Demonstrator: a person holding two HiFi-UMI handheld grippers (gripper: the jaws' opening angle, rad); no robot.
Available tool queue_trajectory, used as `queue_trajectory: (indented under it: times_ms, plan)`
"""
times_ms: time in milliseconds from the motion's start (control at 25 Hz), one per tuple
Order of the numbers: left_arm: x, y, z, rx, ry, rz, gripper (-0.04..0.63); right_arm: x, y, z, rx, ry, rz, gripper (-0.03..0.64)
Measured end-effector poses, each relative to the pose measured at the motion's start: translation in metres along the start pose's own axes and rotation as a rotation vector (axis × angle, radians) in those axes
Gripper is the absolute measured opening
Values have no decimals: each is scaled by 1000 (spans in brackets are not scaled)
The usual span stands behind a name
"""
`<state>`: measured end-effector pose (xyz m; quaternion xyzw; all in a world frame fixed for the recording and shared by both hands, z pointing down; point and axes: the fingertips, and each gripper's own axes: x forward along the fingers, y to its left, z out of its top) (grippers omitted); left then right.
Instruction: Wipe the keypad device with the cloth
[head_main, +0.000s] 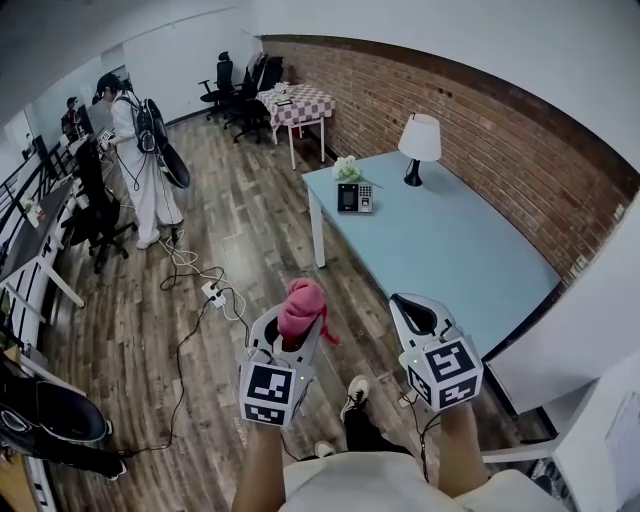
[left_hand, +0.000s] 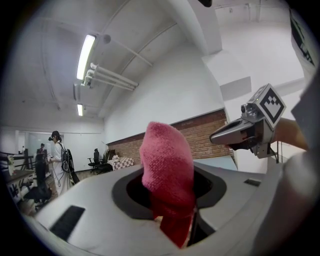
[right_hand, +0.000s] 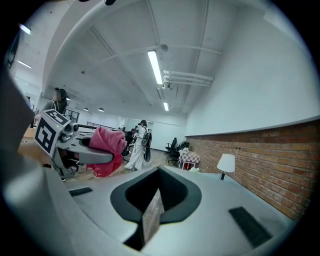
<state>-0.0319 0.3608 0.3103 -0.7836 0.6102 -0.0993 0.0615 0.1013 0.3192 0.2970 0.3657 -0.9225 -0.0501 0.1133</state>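
My left gripper (head_main: 297, 322) is shut on a bunched pink cloth (head_main: 302, 304), which sticks up between its jaws (left_hand: 167, 172). My right gripper (head_main: 412, 315) is held beside it, shut and with nothing in it. Both are raised in front of me, well short of the light blue table (head_main: 450, 255). The keypad device (head_main: 355, 197), a small grey unit with a dark screen, stands at the table's far left corner. From the right gripper view I see the left gripper with the cloth (right_hand: 107, 147) to the left.
A white table lamp (head_main: 419, 145) and a small white flower bunch (head_main: 346, 168) stand near the keypad device. A brick wall (head_main: 470, 140) runs behind the table. Cables and a power strip (head_main: 214, 292) lie on the wooden floor. A person (head_main: 140, 160) stands far left, near office chairs.
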Motion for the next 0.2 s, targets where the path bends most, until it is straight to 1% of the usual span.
queue_trajectory:
  times_ms: [200]
  plan:
    - [0,3,-13,8,-5,-19,199,10,10,-10,6,4,4,11]
